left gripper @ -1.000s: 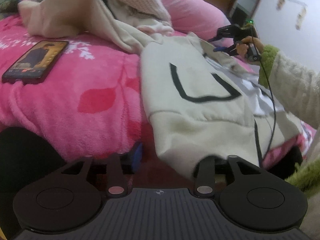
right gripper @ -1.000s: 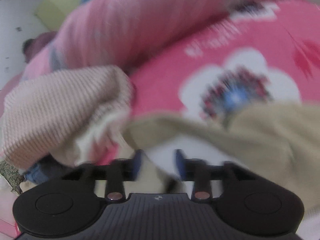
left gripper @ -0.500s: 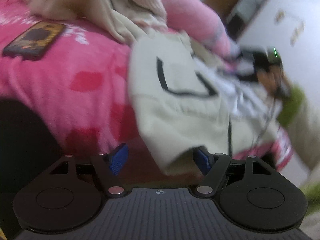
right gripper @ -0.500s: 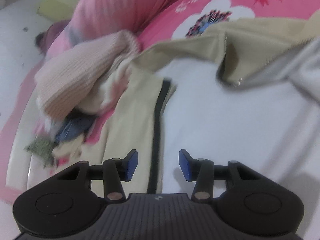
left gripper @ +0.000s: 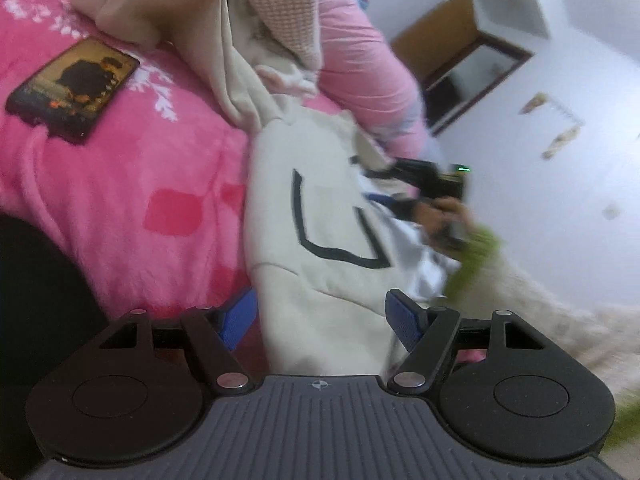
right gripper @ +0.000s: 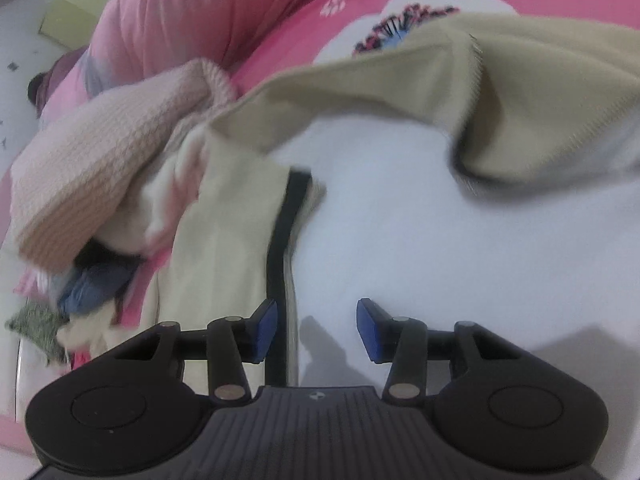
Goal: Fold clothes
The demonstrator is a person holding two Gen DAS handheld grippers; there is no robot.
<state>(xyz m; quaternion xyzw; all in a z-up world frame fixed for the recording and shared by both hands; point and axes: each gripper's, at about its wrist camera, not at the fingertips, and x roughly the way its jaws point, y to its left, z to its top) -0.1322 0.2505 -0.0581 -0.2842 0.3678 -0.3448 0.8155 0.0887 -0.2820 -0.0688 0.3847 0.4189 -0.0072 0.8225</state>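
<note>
Nearest the left camera, left gripper (left gripper: 320, 322) with jaws spread wide, straddling the near hem of the cream hoodie (left gripper: 316, 240) without pinching it, likely so the hem can be taken or let lie, which of the two not settled here. Beyond the hem, hoodie spread face up over the edge of the pink blanket (left gripper: 120, 168), black-outlined pocket (left gripper: 332, 220) uppermost, white lining (left gripper: 416, 256) showing at the hoodie's right side, as if opened flat to give a clean fold line (a judgement only). At the hoodie's far right edge, right gripper (left gripper: 384, 184) held by a hand with a green cuff, hovering low over the cloth. From that gripper's own camera, right gripper (right gripper: 316, 330) likewise with jaws apart and nothing between them, poised over the white lining (right gripper: 420, 240) just beside the black trim (right gripper: 286, 240). Left of the hoodie, a phone (left gripper: 72, 90) lying flat on the blanket, well apart. Behind the hoodie, a heap of beige garment (left gripper: 160, 12) and pink knit (left gripper: 288, 12) against a pink pillow (left gripper: 360, 64), presumably awaiting or set aside from folding.
</note>
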